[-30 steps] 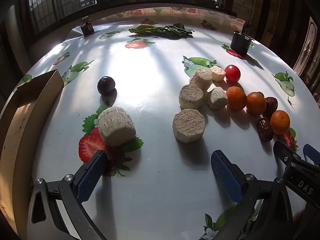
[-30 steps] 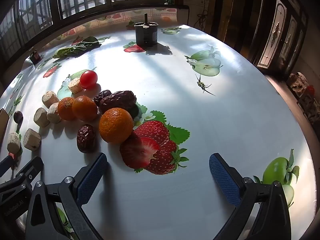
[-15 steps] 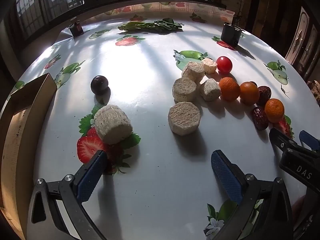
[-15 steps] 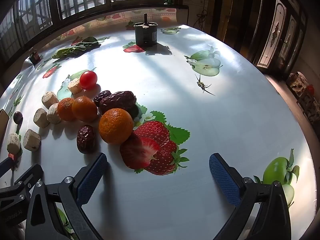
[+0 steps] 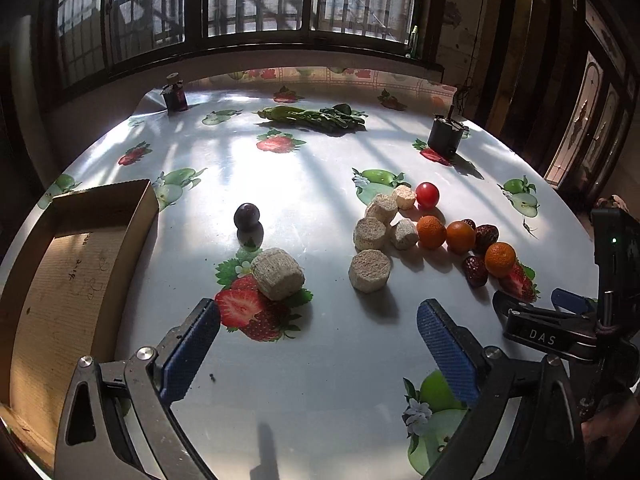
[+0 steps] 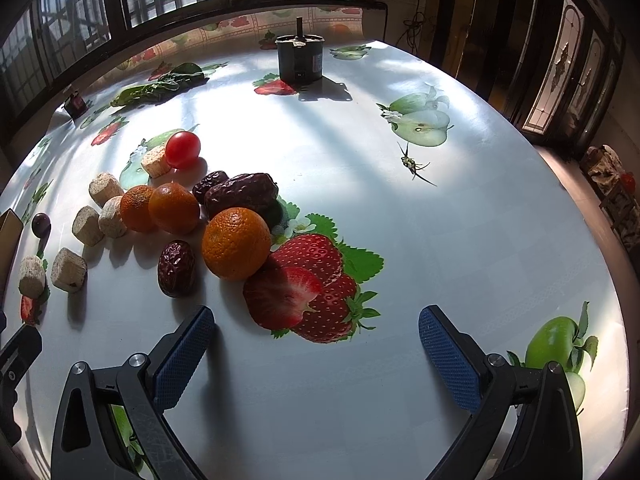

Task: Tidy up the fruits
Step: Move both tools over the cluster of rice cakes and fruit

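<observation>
1. Two grippers hovered low over the desk (image 5: 320, 360), both with jaws spread wide and holding nothing: the left gripper (image 5: 318, 344) and the right gripper (image 6: 316, 344)
2. Most of the fruit lay in one cluster on the right half of the desk: three oranges, led by the nearest orange (image 6: 236, 243), several dark dates including the front date (image 6: 176, 267), and a cherry tomato (image 6: 183, 149) at the far end
3. Mixed in beside them sat pale cylindrical blocks, one nearest block (image 5: 369, 270) standing apart toward the left gripper
4. A lone dark plum (image 5: 247, 217) rested well to the left, near an open cardboard box (image 5: 80, 264) at the desk's left edge, which looked the likely place for sorted fruit
5. The nearest orange lay ahead and left of the right gripper's jaws, just beyond its left finger, touching the front date's side of the cluster
6. Judged from this, the right gripper was the nearer one; it would need to shift left and forward to straddle the round orange, whose shape gave no preferred axis
</observation>
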`<state>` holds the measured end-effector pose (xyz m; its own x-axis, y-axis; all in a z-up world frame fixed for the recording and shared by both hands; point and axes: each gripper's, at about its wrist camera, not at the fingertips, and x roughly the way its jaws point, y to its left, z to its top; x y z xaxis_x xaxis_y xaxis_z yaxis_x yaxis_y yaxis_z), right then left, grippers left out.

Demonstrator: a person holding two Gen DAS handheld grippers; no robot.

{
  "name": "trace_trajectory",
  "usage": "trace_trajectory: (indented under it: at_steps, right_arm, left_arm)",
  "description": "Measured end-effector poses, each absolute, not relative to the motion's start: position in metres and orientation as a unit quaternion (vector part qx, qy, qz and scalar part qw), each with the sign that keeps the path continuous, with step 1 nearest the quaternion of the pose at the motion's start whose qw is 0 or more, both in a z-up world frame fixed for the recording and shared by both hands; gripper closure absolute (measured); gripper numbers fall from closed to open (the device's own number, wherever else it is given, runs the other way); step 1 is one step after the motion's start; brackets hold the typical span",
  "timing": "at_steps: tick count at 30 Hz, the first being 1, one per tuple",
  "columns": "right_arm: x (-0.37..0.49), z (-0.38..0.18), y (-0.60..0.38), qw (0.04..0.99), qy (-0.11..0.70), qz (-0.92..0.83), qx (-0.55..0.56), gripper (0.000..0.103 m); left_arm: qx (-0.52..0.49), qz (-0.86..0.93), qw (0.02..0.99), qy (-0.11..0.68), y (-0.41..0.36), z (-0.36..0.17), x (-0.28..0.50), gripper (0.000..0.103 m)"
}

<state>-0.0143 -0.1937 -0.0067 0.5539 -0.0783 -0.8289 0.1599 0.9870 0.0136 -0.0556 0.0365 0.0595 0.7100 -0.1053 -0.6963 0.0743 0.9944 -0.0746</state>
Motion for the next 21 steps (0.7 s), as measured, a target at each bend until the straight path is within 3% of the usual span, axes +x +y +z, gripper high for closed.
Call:
trace_trajectory:
  at_steps: [6, 10, 16, 21]
  right_arm:
    - [-0.028, -0.001, -0.190, 0.878, 0.471, -0.069, 0.056, 0.001]
    - [-0.061, 0.035, -0.183, 0.911, 0.400, -0.069, 0.072, 0.002]
    - [-0.123, 0.146, -0.157, 0.962, 0.264, -0.055, 0.044, 0.002]
    - [-0.166, 0.258, -0.138, 0.988, 0.147, -0.034, 0.022, 0.002]
  left_arm:
    - [-0.025, -0.019, 0.947, 0.320, 0.078, 0.115, -0.091, 0.004]
    - [-0.028, 0.012, 0.969, 0.245, 0.113, 0.165, -0.129, 0.004]
    - [-0.085, -0.021, 0.979, 0.186, 0.160, 0.249, -0.175, 0.004]
    - [-0.040, 0.002, 0.992, 0.123, 0.173, 0.326, -0.200, 0.004]
